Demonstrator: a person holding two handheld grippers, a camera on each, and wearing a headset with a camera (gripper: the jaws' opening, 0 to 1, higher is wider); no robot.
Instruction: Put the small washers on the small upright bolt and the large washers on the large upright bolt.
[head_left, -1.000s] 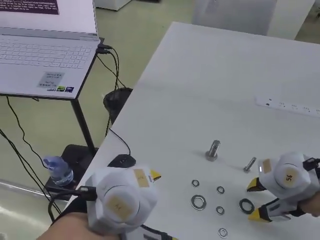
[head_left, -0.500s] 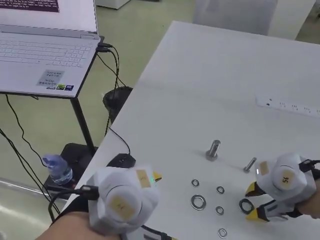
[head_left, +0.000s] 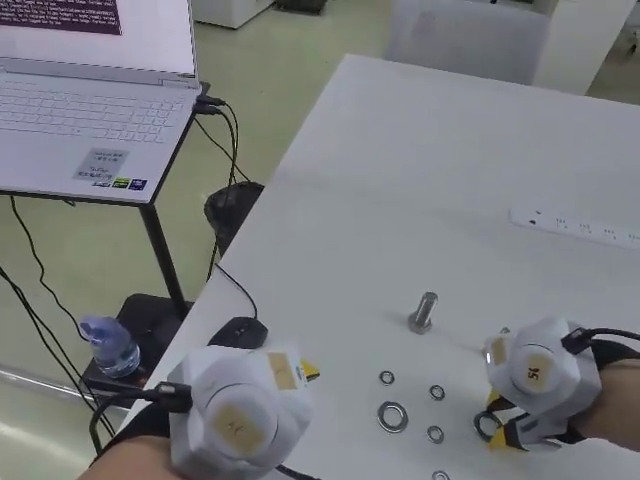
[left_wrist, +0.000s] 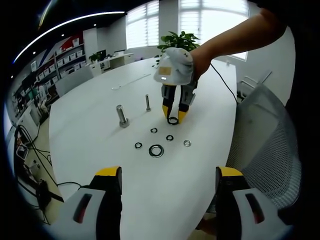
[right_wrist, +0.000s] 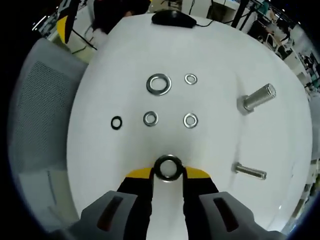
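Note:
The large upright bolt (head_left: 424, 312) (right_wrist: 257, 98) stands mid-table. Beside it, the thin small bolt (right_wrist: 250, 172) (left_wrist: 148, 102) also stands upright. A large silver washer (head_left: 392, 416) (right_wrist: 159, 84) and several small washers, one of them (head_left: 437, 392), lie flat in front of the bolts. My right gripper (head_left: 497, 425) (right_wrist: 168, 172) points down at the table, shut on a large dark washer (right_wrist: 168, 160) (left_wrist: 173, 120) that lies between its yellow tips. My left gripper (head_left: 315, 420) (left_wrist: 169, 172) hovers at the near table edge, open, with nothing between its jaws.
A white power strip (head_left: 575, 228) lies at the far right of the white table (head_left: 420, 170). Left of the table stand a laptop (head_left: 90, 110) on a stand, cables, a mouse (head_left: 238, 332) and a water bottle (head_left: 110, 345). A mesh chair (left_wrist: 270, 140) stands close by.
My right gripper has moved left over the large dark washer and its jaws have narrowed onto it. The left gripper has hardly moved. The head camera has shifted slightly.

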